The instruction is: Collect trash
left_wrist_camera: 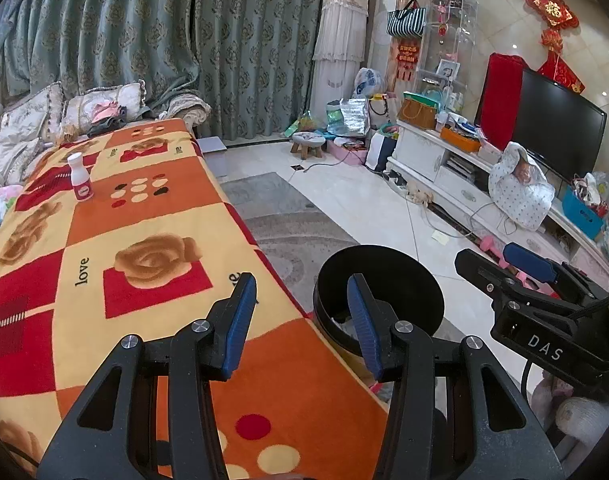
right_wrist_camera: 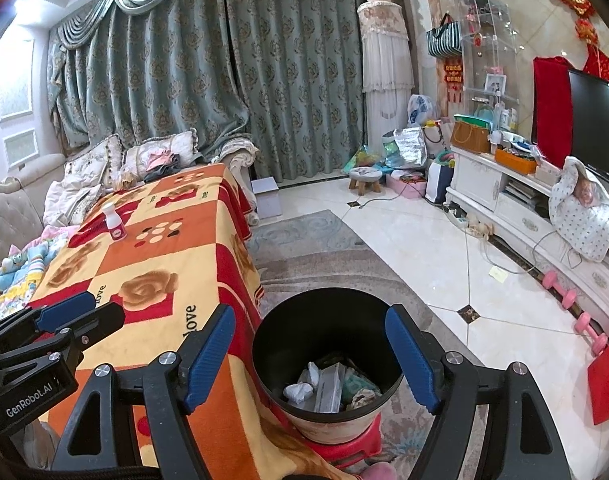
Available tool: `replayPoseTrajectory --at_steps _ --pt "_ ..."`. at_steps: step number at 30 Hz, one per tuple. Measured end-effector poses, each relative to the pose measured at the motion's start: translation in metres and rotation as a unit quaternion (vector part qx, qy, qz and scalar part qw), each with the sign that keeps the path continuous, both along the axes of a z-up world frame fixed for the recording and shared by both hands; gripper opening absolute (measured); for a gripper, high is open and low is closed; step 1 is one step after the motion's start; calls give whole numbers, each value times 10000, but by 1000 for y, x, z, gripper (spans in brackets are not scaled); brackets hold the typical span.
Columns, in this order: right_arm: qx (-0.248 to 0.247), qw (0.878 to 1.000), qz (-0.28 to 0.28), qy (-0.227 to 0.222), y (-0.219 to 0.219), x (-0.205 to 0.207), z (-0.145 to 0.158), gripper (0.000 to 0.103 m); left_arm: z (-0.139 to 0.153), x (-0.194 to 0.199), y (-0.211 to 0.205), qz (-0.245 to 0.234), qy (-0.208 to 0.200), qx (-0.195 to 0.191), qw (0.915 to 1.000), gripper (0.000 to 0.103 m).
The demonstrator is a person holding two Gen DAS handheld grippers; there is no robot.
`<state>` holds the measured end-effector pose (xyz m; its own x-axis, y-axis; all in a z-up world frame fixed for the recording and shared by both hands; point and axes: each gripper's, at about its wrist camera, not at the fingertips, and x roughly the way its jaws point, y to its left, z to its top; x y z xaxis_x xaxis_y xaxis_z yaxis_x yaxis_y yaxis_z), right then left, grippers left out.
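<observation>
While both grippers hang with nothing between their fingers, the left gripper [left_wrist_camera: 300,320] is partly spread at lower centre, and the right gripper [right_wrist_camera: 310,356] gapes wider over the bin [right_wrist_camera: 324,364] holding crumpled trash [right_wrist_camera: 328,386]. A white bottle [left_wrist_camera: 79,178] stands upper left on the patterned blanket [left_wrist_camera: 116,240]; curtains [right_wrist_camera: 224,80] hang behind.

We carry two matching tools. Our left gripper [left_wrist_camera: 300,316] has black, grainy plastic arms with triangular cut-outs, silver round pivot screws and ribbed blue pads [left_wrist_camera: 240,320]. Our right gripper [right_wrist_camera: 310,360] is built the same; seen from the left camera its side reads "DAS", with a black cable beneath.
</observation>
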<state>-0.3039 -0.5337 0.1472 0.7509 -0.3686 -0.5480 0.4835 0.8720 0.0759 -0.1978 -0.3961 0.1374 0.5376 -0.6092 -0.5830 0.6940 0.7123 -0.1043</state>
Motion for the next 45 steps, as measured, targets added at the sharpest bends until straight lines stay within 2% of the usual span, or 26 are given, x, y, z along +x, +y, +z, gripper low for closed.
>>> replayPoseTrajectory --at_steps 45 --pt "76 9999 -8 126 -3 -1 -8 78 -9 -8 -9 -107 56 22 9999 46"
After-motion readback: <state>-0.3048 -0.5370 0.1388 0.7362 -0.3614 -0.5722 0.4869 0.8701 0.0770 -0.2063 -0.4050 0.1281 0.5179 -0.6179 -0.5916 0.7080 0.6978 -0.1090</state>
